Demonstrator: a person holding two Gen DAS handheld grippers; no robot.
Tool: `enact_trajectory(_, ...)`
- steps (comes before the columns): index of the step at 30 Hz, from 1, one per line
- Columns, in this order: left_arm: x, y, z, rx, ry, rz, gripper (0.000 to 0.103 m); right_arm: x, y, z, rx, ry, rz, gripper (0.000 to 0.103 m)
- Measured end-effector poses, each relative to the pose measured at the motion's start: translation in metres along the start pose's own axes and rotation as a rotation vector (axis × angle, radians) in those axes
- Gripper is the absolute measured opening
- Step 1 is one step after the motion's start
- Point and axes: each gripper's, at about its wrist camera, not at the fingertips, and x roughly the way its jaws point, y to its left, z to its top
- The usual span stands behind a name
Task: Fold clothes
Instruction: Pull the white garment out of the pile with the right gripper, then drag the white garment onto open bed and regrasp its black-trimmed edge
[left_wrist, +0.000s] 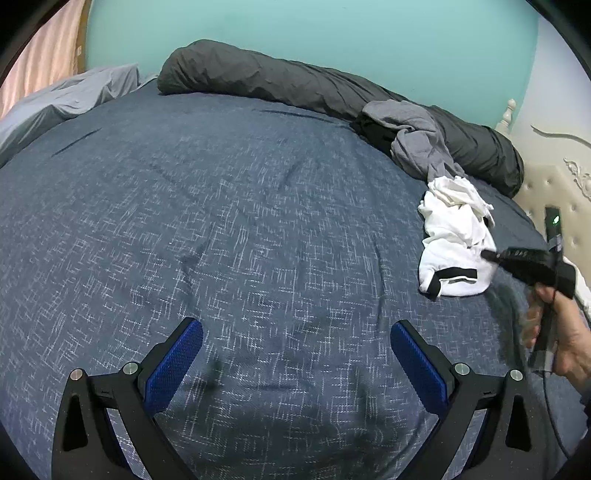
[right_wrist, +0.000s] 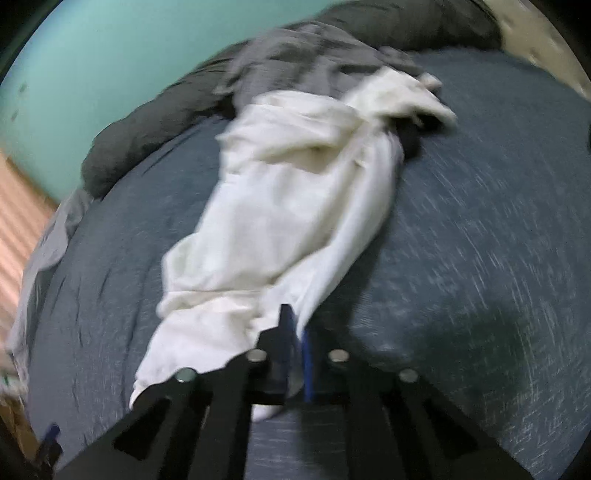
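A crumpled white garment (left_wrist: 450, 236) with black trim lies at the right side of the blue bedspread (left_wrist: 221, 221). In the right wrist view the white garment (right_wrist: 280, 192) stretches away from my right gripper (right_wrist: 295, 321), whose blue pads are shut on its near edge. The left wrist view shows the right gripper (left_wrist: 489, 255) touching the garment's right side, with a hand (left_wrist: 569, 343) holding it. My left gripper (left_wrist: 296, 326) hangs open over bare bedspread, nothing between its fingers. A grey garment (left_wrist: 413, 136) and a black one (left_wrist: 373, 129) lie piled behind the white one.
A rolled dark grey duvet (left_wrist: 258, 77) runs along the far edge against the teal wall. A light grey pillow (left_wrist: 74, 96) sits at the far left. A padded cream headboard (left_wrist: 554, 192) bounds the right side. The view from the right wrist is blurred.
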Motion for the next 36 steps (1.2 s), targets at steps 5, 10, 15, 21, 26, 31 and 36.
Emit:
enact_trajectory(5,-0.01,0.001,0.001,0.031,-0.044,0.032,0.103,-0.045,0.056,-0.006,-0.108,-0.059,0.149,0.002)
enact_trajectory(10,-0.032,0.017,0.003,0.02,-0.098,0.062,0.103,-0.087,0.123,-0.024,-0.192,-0.057,0.324,0.002)
enact_trajectory(15,-0.053,0.039,0.002,-0.015,-0.137,0.086,0.103,-0.097,0.139,-0.072,-0.174,0.071,0.395,0.002)
enact_trajectory(21,-0.056,0.046,-0.002,-0.025,-0.13,0.086,0.103,-0.092,0.122,-0.12,-0.139,0.176,0.363,0.005)
enact_trajectory(26,-0.054,0.04,0.0,-0.016,-0.125,0.071,0.103,-0.112,0.085,-0.114,-0.135,0.114,0.241,0.042)
enact_trajectory(31,-0.049,0.031,0.0,0.003,-0.114,0.059,0.103,-0.121,0.024,-0.086,-0.027,0.032,0.103,0.042)
enact_trajectory(36,-0.041,0.024,-0.002,0.012,-0.094,0.045,0.103,-0.104,-0.016,-0.071,0.07,0.004,0.048,0.042)
